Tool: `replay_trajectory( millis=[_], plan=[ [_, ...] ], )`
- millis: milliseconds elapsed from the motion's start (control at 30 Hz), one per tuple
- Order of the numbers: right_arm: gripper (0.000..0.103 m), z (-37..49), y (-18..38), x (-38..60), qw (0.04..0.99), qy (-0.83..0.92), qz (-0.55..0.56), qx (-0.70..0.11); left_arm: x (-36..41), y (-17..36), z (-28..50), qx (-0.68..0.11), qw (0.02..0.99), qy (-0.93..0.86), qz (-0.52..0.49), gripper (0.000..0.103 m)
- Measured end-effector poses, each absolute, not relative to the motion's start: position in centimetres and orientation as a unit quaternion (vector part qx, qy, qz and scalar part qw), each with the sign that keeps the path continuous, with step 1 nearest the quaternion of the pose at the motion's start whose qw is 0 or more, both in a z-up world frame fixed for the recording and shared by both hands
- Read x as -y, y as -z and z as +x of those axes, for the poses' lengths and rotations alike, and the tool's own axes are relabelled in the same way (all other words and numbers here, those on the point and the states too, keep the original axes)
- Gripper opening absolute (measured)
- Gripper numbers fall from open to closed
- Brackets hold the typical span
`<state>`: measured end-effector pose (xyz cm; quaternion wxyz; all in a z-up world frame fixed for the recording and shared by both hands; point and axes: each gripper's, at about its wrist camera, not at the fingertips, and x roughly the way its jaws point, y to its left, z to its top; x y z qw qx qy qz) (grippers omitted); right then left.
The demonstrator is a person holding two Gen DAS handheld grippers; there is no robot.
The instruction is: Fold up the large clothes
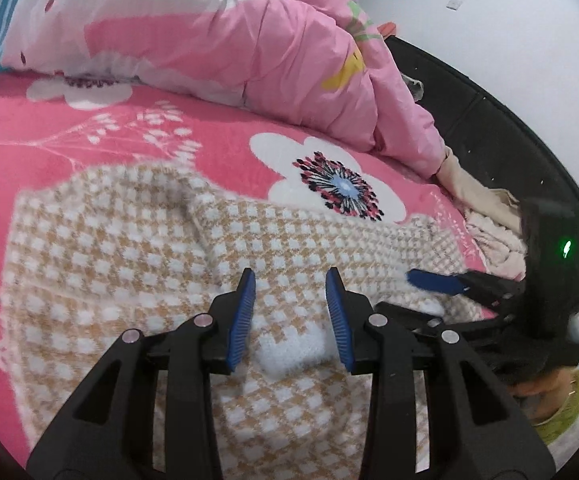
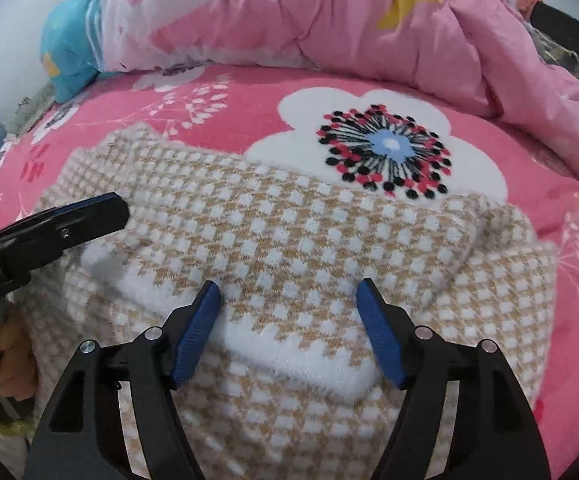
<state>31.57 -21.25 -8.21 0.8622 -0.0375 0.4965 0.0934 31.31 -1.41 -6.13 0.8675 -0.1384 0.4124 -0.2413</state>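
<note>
Right wrist: sweater [image 2: 289, 220] hem perhaps hidden.

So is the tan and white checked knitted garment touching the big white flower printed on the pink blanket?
Touching. The right wrist view shows the garment's upper edge lying over the flower's lower petals, without any gap.

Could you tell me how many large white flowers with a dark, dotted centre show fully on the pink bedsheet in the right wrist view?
1. The white flower lies on the pink bedsheet just beyond the checked sweater. Others are partly hidden.
</note>
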Motion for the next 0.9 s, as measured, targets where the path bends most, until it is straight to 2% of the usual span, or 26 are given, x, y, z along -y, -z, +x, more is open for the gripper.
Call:
replay_trajectory(
  millis=[100, 233, 367, 433, 533, 567, 600, 633, 700, 800, 900],
  plan=[
    [0.069, 30.8, 6.7, 21.3, 0.873, -0.093, -0.038, -0.476, 1.0, 7.1, 31.4, -0.422, 0.862, 0.238, -0.147, 0.034],
    [0.069, 30.4, 9.1, 22.1, 0.863, -0.088, -0.037, -0.496, 1.0, 7.4, 31.4, -0.424, 0.861, 0.239, -0.148, 0.034],
    [0.069, 29.3, 6.9, 22.5, 0.872, -0.077, -0.007, -0.483, 0.8, 7.6, 31.3, -0.417, 0.863, 0.243, -0.149, 0.034],
    [0.072, 28.6, 6.8, 22.9, 0.877, -0.074, 0.003, -0.474, 0.7, 7.6, 31.2, -0.418, 0.862, 0.242, -0.152, 0.034],
    [0.077, 28.8, 9.5, 24.4, 0.853, -0.06, 0.027, -0.517, 1.2, 7.1, 31.3, -0.432, 0.863, 0.226, -0.131, 0.035],
    [0.077, 28.2, 9.1, 24.7, 0.856, -0.06, 0.035, -0.512, 1.5, 6.8, 31.3, -0.439, 0.863, 0.219, -0.123, 0.037],
    [0.077, 27.3, 8.1, 24.8, 0.859, -0.052, 0.037, -0.508, 1.7, 5.8, 31.1, -0.443, 0.867, 0.2, -0.106, 0.05],
    [0.077, 26.7, 7.3, 24.9, 0.861, -0.048, 0.04, -0.505, 1.8, 4.9, 30.7, -0.437, 0.874, 0.189, -0.096, 0.058],
    [0.078, 24.1, 4.9, 25.0, 0.872, -0.064, 0.053, -0.483, 1.7, 2.7, 29.4, -0.417, 0.886, 0.182, -0.089, 0.06],
    [0.089, 20.5, 2.4, 25.3, 0.887, -0.068, 0.053, -0.453, 1.9, -0.3, 27.0, -0.399, 0.893, 0.187, -0.09, 0.075],
    [0.092, 16.0, 0.6, 25.3, 0.897, -0.071, 0.038, -0.435, 2.6, -2.3, 23.5, -0.39, 0.898, 0.194, -0.068, 0.084]
  ],
)
